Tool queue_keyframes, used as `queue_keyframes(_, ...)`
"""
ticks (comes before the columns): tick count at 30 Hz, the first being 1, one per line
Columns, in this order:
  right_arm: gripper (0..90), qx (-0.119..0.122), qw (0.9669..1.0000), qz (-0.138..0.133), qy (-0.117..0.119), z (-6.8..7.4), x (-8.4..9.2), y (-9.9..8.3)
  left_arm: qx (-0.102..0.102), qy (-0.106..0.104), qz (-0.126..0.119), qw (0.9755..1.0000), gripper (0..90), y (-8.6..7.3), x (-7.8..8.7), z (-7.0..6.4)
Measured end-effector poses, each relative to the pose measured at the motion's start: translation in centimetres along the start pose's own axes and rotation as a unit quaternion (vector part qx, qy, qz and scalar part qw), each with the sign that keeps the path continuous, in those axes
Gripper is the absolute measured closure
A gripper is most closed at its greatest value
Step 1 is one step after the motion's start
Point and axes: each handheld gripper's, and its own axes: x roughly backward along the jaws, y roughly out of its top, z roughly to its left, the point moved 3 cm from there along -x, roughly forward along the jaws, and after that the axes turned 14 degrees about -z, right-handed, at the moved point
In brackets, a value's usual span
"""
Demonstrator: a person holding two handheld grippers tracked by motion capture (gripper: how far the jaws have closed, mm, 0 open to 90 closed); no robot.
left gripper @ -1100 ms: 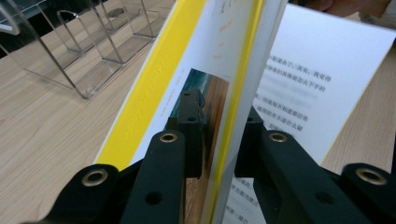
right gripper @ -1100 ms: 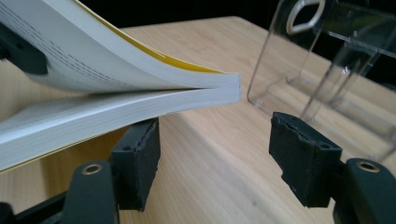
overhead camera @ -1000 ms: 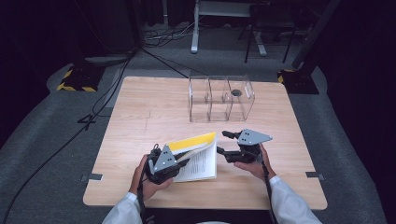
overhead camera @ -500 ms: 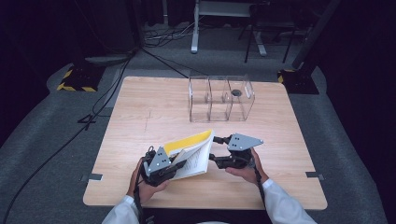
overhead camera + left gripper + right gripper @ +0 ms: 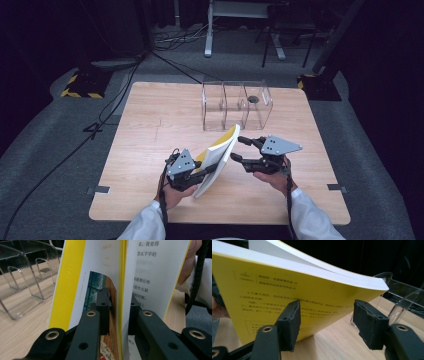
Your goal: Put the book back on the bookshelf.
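A yellow paperback book (image 5: 220, 152) stands tilted up off the wooden table (image 5: 150, 130), its pages fanned slightly open. My left gripper (image 5: 209, 171) is shut on its lower edge; in the left gripper view the jaws (image 5: 119, 302) pinch the cover and a few leaves of the book (image 5: 150, 277). My right gripper (image 5: 237, 148) hovers just right of the book, open. Its jaws have just been closing, with nothing between them. In the right gripper view the book's yellow back cover (image 5: 287, 290) lies close beyond the open jaws (image 5: 327, 322).
A clear plastic divider rack (image 5: 235, 105) stands behind the book at the table's far middle, also seen as a rack (image 5: 25, 290) and a rack corner (image 5: 402, 297) in the gripper views. Cables and stand bases lie on the dark floor beyond.
The book has swung from lying nearly flat to steeply tilted, carried right by the left gripper. The right gripper has risen and closed in on the book's right side.
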Motion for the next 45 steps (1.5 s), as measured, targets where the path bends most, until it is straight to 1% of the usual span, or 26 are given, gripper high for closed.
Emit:
queue_keyframes(2,40.6,0.011,0.9999,0.001,0.000,-0.1,0.1,0.3,0.002,0.001,-0.006,1.0000,79.2,0.0,-0.4,0.1)
queue_keyframes(6,40.3,0.017,0.9998,0.004,0.007,0.1,-0.1,0.5,0.002,0.001,-0.014,0.9999,78.8,-0.1,-0.3,0.4)
queue_keyframes(8,39.2,0.021,0.9996,0.006,0.016,0.6,-0.3,0.5,0.000,0.002,-0.013,0.9999,77.7,0.0,0.2,0.6)
queue_keyframes(9,38.7,0.023,0.9995,0.008,0.018,0.8,-0.5,0.4,-0.006,0.005,-0.008,0.9999,77.4,0.0,0.7,0.5)
queue_keyframes(11,37.8,0.036,0.9989,0.019,0.023,1.5,-1.1,0.2,-0.012,0.004,-0.002,0.9999,75.9,0.0,1.6,0.6)
queue_keyframes(12,37.5,0.039,0.9987,0.021,0.025,1.7,-1.4,0.1,-0.011,0.003,-0.001,0.9999,75.2,-0.1,2.2,0.7)
queue_keyframes(13,37.5,0.039,0.9987,0.021,0.025,1.7,-1.4,0.1,-0.011,0.003,-0.001,0.9999,74.2,-0.1,2.2,0.7)
queue_keyframes(14,37.4,0.046,0.9982,0.026,0.028,2.4,-2.2,0.0,0.000,0.001,-0.002,1.0000,73.4,-0.5,3.3,1.0)
queue_keyframes(16,37.7,0.050,0.9980,0.026,0.027,2.6,-2.5,0.0,0.001,0.004,-0.002,1.0000,73.4,-0.6,3.7,1.1)
queue_keyframes(17,38.8,0.051,0.9981,0.020,0.030,3.1,-3.0,0.4,-0.001,0.003,-0.001,1.0000,73.9,-0.6,4.0,1.1)
queue_keyframes(19,38.8,0.052,0.9980,0.017,0.032,3.4,-3.2,0.6,-0.003,0.005,0.002,1.0000,75.0,-0.5,4.1,1.1)
queue_keyframes(20,38.5,0.057,0.9977,0.017,0.034,3.7,-3.4,0.9,-0.003,0.006,0.003,1.0000,76.5,-0.5,4.1,1.1)
queue_keyframes(21,38.4,0.064,0.9973,0.017,0.033,3.9,-3.6,1.1,0.002,0.004,-0.001,1.0000,78.2,-0.5,4.1,1.3)
queue_keyframes(22,38.4,0.067,0.9971,0.019,0.031,3.9,-3.8,1.2,0.016,-0.004,-0.009,0.9998,79.6,-0.6,4.1,1.4)
queue_keyframes(23,38.3,0.067,0.9971,0.018,0.031,3.9,-3.8,1.3,0.024,-0.010,-0.013,0.9996,80.2,-0.7,4.0,1.4)
queue_keyframes(25,37.7,0.061,0.9975,0.018,0.031,3.6,-3.6,1.2,0.031,-0.014,-0.018,0.9993,80.5,-0.8,3.4,1.3)
queue_keyframes(30,37.6,0.058,0.9980,0.016,0.022,2.9,-2.2,1.1,0.038,-0.035,-0.025,0.9983,80.2,-0.8,1.6,1.1)
queue_keyframes(33,37.1,0.051,0.9985,0.017,0.014,2.1,-1.2,1.2,0.037,-0.041,-0.025,0.9982,79.8,-0.7,0.2,0.9)
queue_keyframes(36,37.2,0.043,0.9990,0.010,0.007,1.7,-0.2,0.9,0.035,-0.043,-0.026,0.9981,78.2,-0.6,-1.0,0.7)
queue_keyframes(39,37.1,0.043,0.9991,0.007,0.001,1.5,0.7,0.7,0.028,-0.041,-0.026,0.9984,73.5,-0.4,-1.2,0.6)
queue_keyframes(40,37.2,0.043,0.9990,0.006,-0.001,1.5,0.9,0.6,0.021,-0.039,-0.020,0.9988,71.1,-0.3,-1.0,0.5)
queue_keyframes(41,37.8,0.049,0.9987,0.004,-0.010,1.6,0.9,0.4,0.017,-0.040,-0.016,0.9989,67.3,-0.3,-0.8,0.5)
queue_keyframes(42,38.6,0.053,0.9985,0.001,-0.013,1.7,0.9,0.3,0.020,-0.046,-0.014,0.9987,63.5,-0.3,-0.6,0.4)
queue_keyframes(43,38.6,0.054,0.9984,0.001,-0.015,1.8,0.9,0.2,0.022,-0.058,-0.016,0.9979,59.5,-0.3,-0.2,0.3)
queue_keyframes(44,38.5,0.059,0.9981,0.003,-0.019,2.0,0.7,0.1,0.022,-0.061,-0.016,0.9977,55.3,-0.3,0.1,0.2)
queue_keyframes(45,38.5,0.063,0.9978,0.003,-0.021,2.1,0.7,0.0,0.021,-0.065,-0.013,0.9976,53.4,-0.3,0.3,0.1)
